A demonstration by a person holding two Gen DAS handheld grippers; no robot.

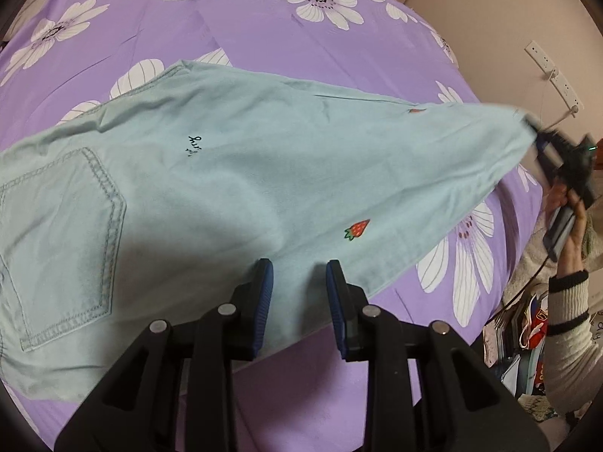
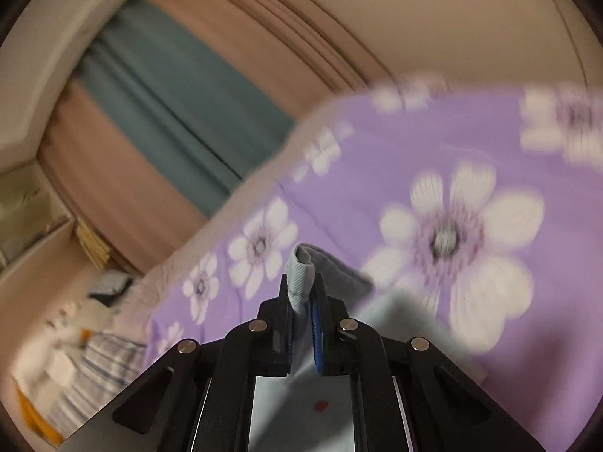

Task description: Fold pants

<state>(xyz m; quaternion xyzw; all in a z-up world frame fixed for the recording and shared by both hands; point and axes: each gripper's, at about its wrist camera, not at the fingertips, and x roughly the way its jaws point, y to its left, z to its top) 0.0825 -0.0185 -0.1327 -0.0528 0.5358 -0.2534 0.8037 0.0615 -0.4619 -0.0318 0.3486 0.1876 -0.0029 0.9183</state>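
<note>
One pair of pale mint pants (image 1: 233,188) lies spread on the purple flowered bedspread (image 1: 245,30), waist and back pocket (image 1: 64,241) at the left, the leg end lifted at the far right. They look soft and light, a limp cotton that will sag and crease wherever it is unsupported, so the hem and the side seam seem the sensible places to hold. The right gripper (image 2: 301,301) is clamped on a bunched fold of the hem. The left gripper (image 1: 299,286) hangs over the near edge with its jaws apart, cloth between them but not pinched. Curtains (image 2: 181,113) and a cluttered floor (image 2: 75,339) lie beyond the bed; nothing on the bedspread blocks a fold.
</note>
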